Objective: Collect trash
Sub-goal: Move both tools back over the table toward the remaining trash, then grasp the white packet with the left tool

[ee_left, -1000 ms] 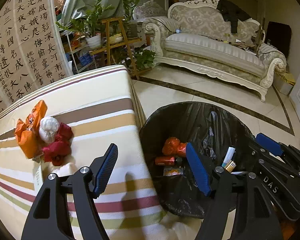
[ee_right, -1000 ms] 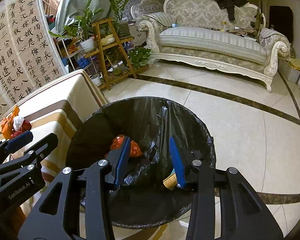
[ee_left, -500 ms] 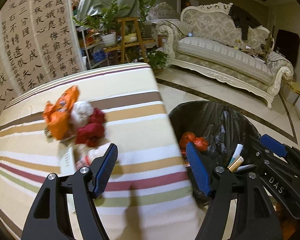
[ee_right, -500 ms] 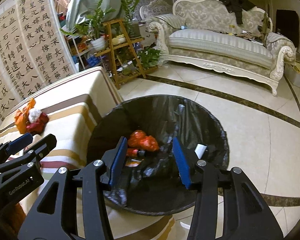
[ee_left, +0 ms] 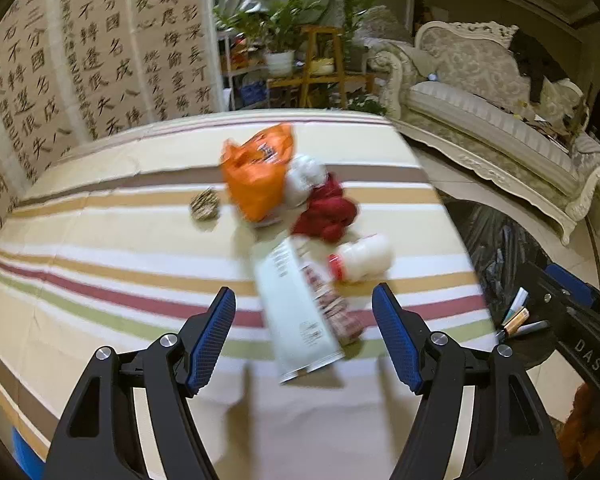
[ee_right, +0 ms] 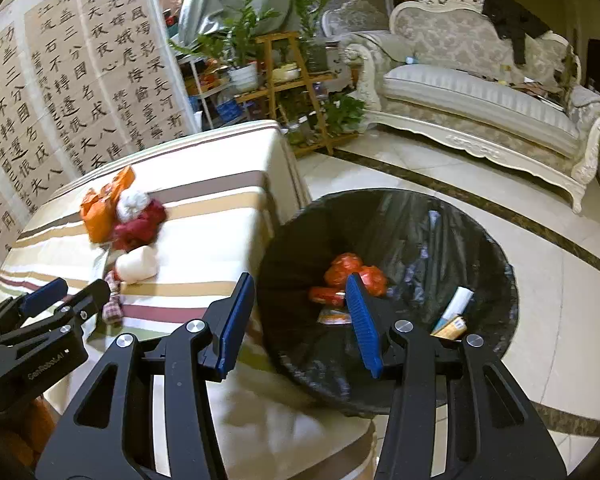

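Observation:
On the striped tablecloth [ee_left: 100, 240] lies a heap of trash: an orange bag [ee_left: 260, 176], a white crumpled wad [ee_left: 306, 174], a red crumpled wrapper [ee_left: 328, 212], a white bottle with a red cap [ee_left: 364, 258], a pale carton [ee_left: 296, 308] and a small brown round bit [ee_left: 205, 205]. My left gripper [ee_left: 304, 328] hangs open above the carton, which shows between its fingers untouched. My right gripper [ee_right: 300, 316] is open and empty over the near rim of the black-lined bin [ee_right: 480, 240]. Red wrappers [ee_right: 352, 272] and a tube [ee_right: 456, 308] lie in the bin.
The bin stands on the tiled floor [ee_right: 560, 300] just right of the table's edge. A cream sofa [ee_right: 480, 96] runs along the back right. A wooden plant stand [ee_right: 284, 80] and a calligraphy screen [ee_right: 60, 92] stand behind the table.
My left gripper has swung left from over the bin to over the trash on the table. The right gripper has shifted left too, and its jaws stand slightly wider.

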The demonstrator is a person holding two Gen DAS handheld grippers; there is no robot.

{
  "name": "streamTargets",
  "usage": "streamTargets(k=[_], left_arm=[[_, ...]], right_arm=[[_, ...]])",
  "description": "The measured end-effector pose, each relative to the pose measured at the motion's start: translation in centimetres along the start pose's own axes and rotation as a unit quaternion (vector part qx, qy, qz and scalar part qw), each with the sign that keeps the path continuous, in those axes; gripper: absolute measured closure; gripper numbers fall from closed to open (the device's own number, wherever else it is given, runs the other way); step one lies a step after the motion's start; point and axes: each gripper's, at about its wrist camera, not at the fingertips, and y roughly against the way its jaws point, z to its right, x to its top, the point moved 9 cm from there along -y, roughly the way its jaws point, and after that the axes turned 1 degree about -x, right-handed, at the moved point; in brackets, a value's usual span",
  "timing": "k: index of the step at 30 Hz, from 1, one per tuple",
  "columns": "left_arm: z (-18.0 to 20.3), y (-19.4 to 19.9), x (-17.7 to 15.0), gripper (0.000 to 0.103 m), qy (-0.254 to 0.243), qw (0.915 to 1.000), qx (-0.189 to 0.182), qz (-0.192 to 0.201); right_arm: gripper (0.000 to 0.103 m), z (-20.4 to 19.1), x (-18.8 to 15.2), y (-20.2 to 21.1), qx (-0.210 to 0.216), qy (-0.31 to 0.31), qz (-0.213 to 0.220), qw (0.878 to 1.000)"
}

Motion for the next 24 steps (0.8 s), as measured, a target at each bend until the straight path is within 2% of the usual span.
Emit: streamTargets(k=[7,24], left_arm=[[-1.7,-0.8,-0.7,0.034,0.017,0.9997,0.001,-0.019],[-4.8,-1.0,-1.8,0.034,0.043,0.9983,0.01,-0.039]], right_arm=[[0.056,-1.9,-0.6,-0.3,0.01,0.015,-0.009,1.0],[0.056,-3.0,-1.0,-1.1,0.019,0.021,-0.02,0.999]])
